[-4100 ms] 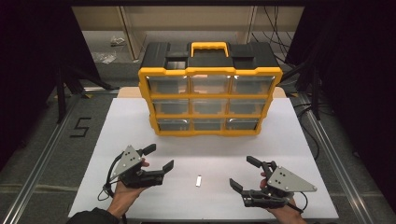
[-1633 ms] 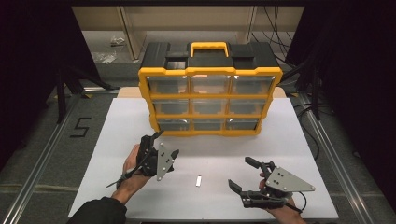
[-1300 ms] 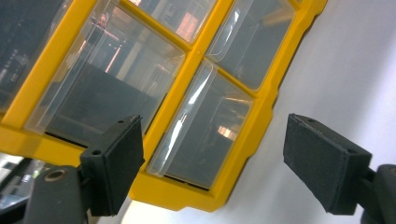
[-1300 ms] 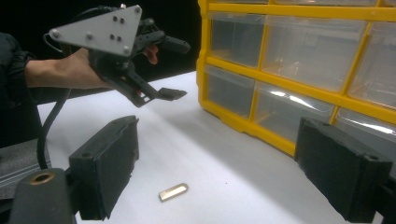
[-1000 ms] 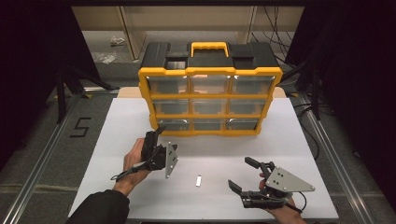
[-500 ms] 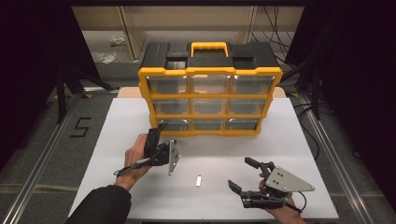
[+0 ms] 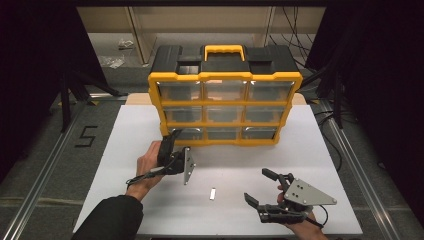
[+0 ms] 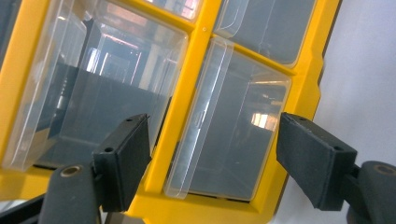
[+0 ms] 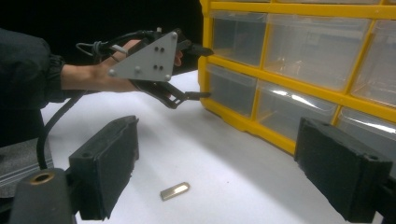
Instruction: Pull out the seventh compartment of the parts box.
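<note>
1. Since the earlier high views the left gripper (image 7: 172, 145) has left the near table (image 7: 125, 140) beside the person's left hand and travelled up to the bottom-left corner of the yellow drawer organizer (image 7: 225, 107). Its grey plate has turned on edge, so the wrist has rolled.
2. Its jaws have just been closing a little but are still wide. In the left gripper view they straddle the bottom-left clear drawer (image 8: 229, 126). The drawer front sits between and just beyond the pads, and neither pad presses on it.
3. My reading: the reach is done, and the grasp on that drawer, to pull it out, is not yet made.
4. The left forearm, in a dark sleeve (image 7: 107, 220), runs from the near edge up and rightward. The gripper points level at the cabinet face, one jaw above the other, as the right gripper view shows.
5. A small brass-coloured metal piece (image 7: 212, 193) lies flat on the table, between the two grippers and apart from both.
6. The right gripper (image 7: 264, 187) has not shifted. It rests low at the near right, jaws spread wide and empty. It points left and forward, with the metal piece just ahead of its jaws.
</note>
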A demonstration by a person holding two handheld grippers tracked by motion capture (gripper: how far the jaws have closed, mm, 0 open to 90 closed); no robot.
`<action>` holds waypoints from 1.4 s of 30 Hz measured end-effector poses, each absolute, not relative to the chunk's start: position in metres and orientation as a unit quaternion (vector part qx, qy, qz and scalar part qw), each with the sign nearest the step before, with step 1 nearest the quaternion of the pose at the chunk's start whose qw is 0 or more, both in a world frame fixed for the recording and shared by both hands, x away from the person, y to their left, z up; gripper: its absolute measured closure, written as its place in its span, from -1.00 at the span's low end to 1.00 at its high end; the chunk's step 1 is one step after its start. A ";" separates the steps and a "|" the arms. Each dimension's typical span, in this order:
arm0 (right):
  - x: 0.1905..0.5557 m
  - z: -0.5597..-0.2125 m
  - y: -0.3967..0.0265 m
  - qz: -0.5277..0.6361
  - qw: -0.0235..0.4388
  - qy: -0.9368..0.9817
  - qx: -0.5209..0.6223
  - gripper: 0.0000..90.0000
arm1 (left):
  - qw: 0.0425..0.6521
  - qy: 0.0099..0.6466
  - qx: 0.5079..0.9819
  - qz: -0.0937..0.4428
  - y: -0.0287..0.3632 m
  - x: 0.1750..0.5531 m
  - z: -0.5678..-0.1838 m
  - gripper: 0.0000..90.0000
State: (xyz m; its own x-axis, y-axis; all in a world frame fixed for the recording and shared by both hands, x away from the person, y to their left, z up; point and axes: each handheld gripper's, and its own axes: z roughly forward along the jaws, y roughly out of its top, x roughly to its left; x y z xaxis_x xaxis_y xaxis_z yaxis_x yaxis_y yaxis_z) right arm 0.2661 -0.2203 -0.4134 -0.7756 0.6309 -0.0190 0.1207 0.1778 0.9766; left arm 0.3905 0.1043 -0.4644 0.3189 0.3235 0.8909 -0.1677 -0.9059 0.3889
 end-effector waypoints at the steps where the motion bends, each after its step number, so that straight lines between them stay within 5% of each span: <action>1: 0.266 -0.413 -0.220 0.588 0.217 0.736 0.255 -0.67 | 0.207 0.048 0.784 0.583 0.104 0.391 -0.465 -0.42; 42: 0.266 -0.414 -0.220 0.587 0.212 0.739 0.254 -0.66 | 0.183 0.049 0.768 0.612 0.101 0.415 -0.476 0.07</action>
